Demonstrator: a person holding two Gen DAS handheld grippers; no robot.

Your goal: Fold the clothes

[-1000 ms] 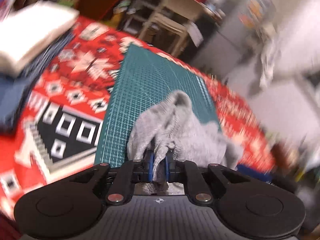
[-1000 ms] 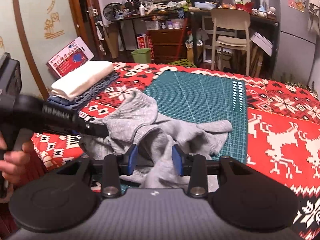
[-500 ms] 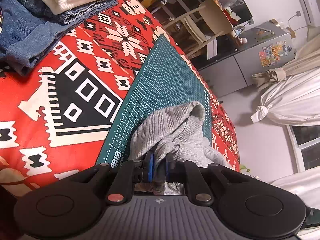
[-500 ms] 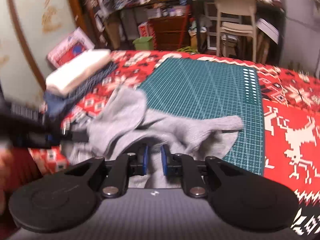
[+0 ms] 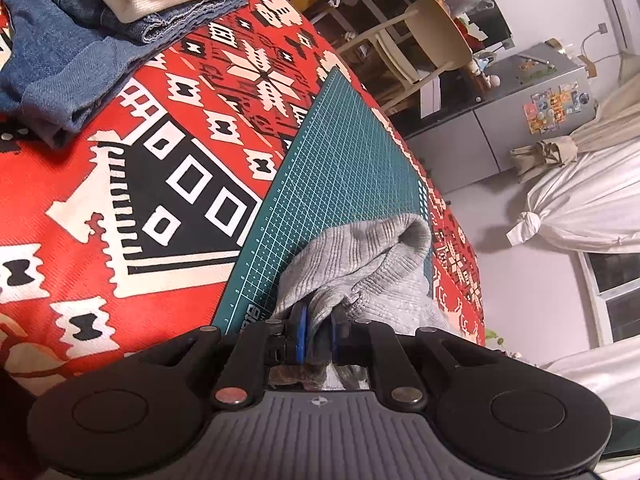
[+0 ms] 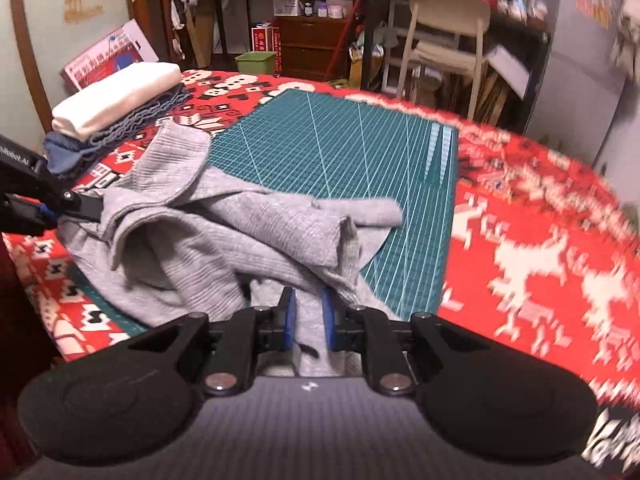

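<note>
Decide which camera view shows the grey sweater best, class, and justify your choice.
The right wrist view: the grey sweater lies crumpled across the green cutting mat, nearly whole, pinched by both the right tongs and the left tongs. The left wrist view shows only a bunched fold of it in the left tongs.

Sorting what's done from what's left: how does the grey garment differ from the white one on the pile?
The grey garment lies crumpled across the green cutting mat; the white garment is folded flat atop blue denim. The grey one is pinched by both the left gripper and the right gripper; the white one is untouched. Both look ribbed.
</note>
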